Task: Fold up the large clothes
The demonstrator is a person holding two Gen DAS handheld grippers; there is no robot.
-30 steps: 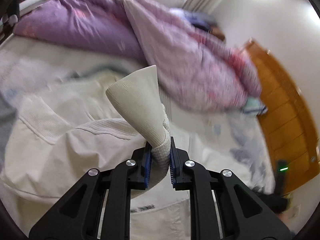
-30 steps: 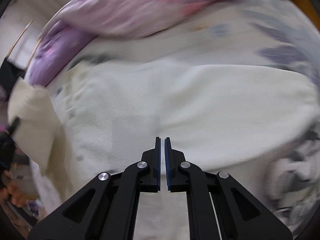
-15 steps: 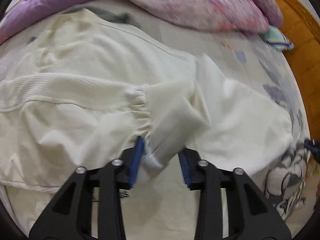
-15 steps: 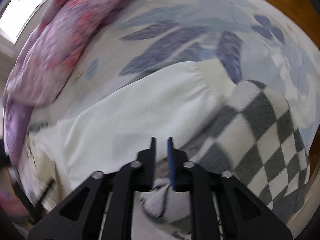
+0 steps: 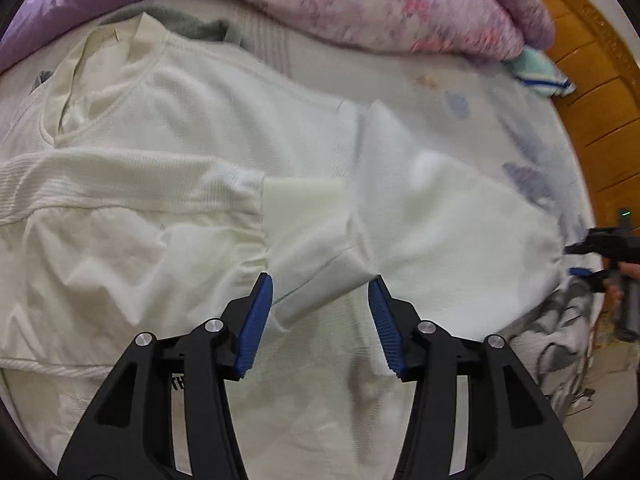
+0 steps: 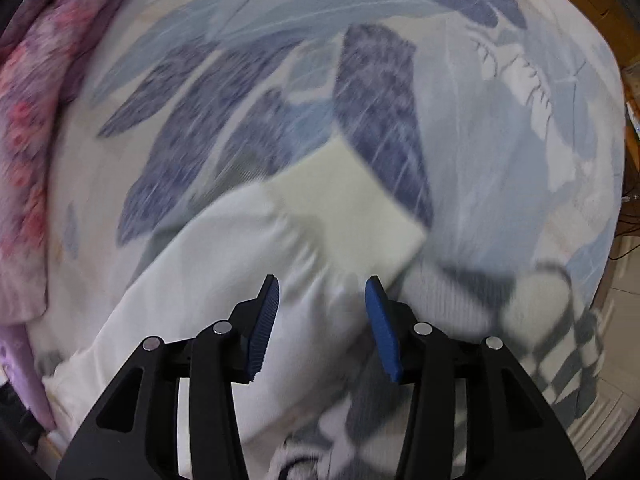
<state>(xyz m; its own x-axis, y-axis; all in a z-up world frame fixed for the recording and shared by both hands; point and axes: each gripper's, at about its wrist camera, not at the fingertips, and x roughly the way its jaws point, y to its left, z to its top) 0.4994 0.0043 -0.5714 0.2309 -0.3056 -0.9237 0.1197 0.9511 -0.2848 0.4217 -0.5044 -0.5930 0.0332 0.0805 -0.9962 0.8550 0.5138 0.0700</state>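
A large cream sweatshirt (image 5: pixel 192 128) lies spread on the bed. One sleeve is folded across its body, and its ribbed cuff (image 5: pixel 304 216) lies flat just ahead of my left gripper (image 5: pixel 320 312), which is open and empty above it. The other sleeve (image 6: pixel 224 264) stretches out over the bedsheet and ends in a ribbed cuff (image 6: pixel 352 220). My right gripper (image 6: pixel 322 312) is open and empty just above that sleeve, short of the cuff. The right gripper also shows at the right edge of the left wrist view (image 5: pixel 596 256).
A purple and pink floral duvet (image 5: pixel 360 0) is heaped along the far side of the bed. A checkered grey and white garment (image 6: pixel 560 320) lies beside the sleeve end. A small striped cloth (image 5: pixel 536 72) and a wooden panel (image 5: pixel 600 80) are at the right.
My left gripper carried the sleeve cuff across the sweatshirt's body, opened and let it drop flat. My right gripper moved out along the other sleeve toward its cuff and opened.
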